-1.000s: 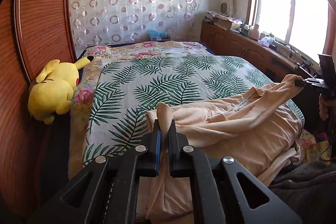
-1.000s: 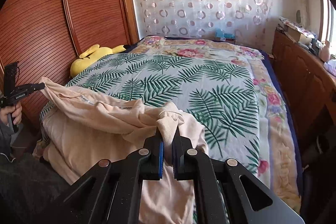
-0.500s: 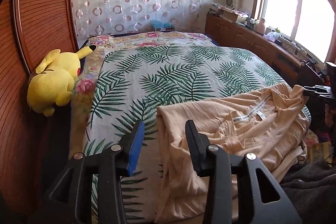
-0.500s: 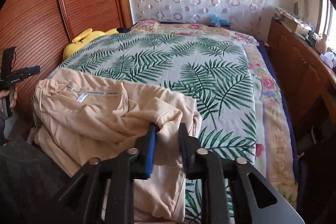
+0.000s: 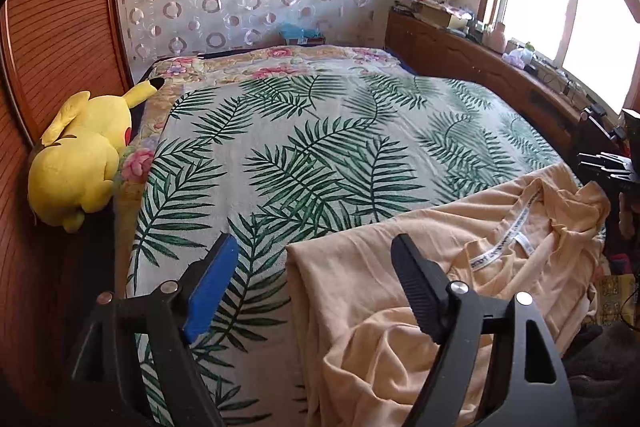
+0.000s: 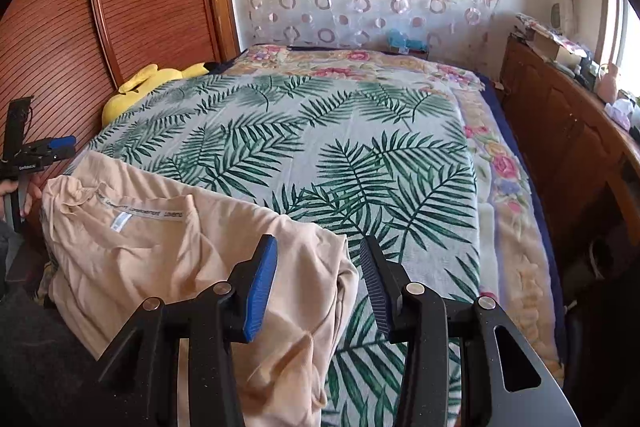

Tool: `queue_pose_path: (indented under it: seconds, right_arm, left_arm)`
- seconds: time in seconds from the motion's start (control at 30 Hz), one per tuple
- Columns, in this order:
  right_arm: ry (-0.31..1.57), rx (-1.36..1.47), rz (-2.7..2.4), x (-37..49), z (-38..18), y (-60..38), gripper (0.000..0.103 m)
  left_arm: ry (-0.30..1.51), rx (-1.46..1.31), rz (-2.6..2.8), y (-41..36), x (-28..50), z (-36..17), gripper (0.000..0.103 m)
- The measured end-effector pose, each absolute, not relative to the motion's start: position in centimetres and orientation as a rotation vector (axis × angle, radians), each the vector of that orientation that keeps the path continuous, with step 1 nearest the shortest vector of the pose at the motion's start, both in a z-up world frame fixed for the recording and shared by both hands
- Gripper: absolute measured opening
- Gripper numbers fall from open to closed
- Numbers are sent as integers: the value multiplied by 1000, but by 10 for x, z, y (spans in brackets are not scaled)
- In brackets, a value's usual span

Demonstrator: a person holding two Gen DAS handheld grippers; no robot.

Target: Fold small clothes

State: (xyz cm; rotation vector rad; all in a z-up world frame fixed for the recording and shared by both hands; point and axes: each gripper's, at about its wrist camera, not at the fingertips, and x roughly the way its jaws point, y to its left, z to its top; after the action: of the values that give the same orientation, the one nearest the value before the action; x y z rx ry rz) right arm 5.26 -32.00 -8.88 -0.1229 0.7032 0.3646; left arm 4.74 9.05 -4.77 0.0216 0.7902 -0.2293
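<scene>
Both grippers have let go within the last second: the left gripper (image 5: 312, 275) and right gripper (image 6: 318, 273) now stand spread apart and empty, so the peach T-shirt (image 5: 460, 267) lies dropped at the near edge of the palm-leaf bedspread (image 5: 320, 155), 1 fold laid, I judge. Its near part overhangs the bed edge, while open bedspread stretches ahead toward the Pikachu plush (image 5: 80, 155)

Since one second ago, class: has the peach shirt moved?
Yes. The peach shirt dropped from both grippers, lying flatter on the palm-leaf bedspread.
</scene>
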Motion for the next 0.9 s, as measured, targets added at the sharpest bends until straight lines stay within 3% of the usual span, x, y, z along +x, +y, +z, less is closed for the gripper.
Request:
queue_pose_path:
  seconds: [0.3,0.47,0.9]
  right_arm:
    - [760,-102,367,78,-98,-315,45]
    - [765,-92,361,83,-103,-317,59]
    - [809,-107,355,92,-115,-315,60]
  left_arm:
    - [877,17,-165,101,78,-67,80]
    - [912,21,-159,101,82,-80,80]
    - [927,4,-163,102,84,-88,80]
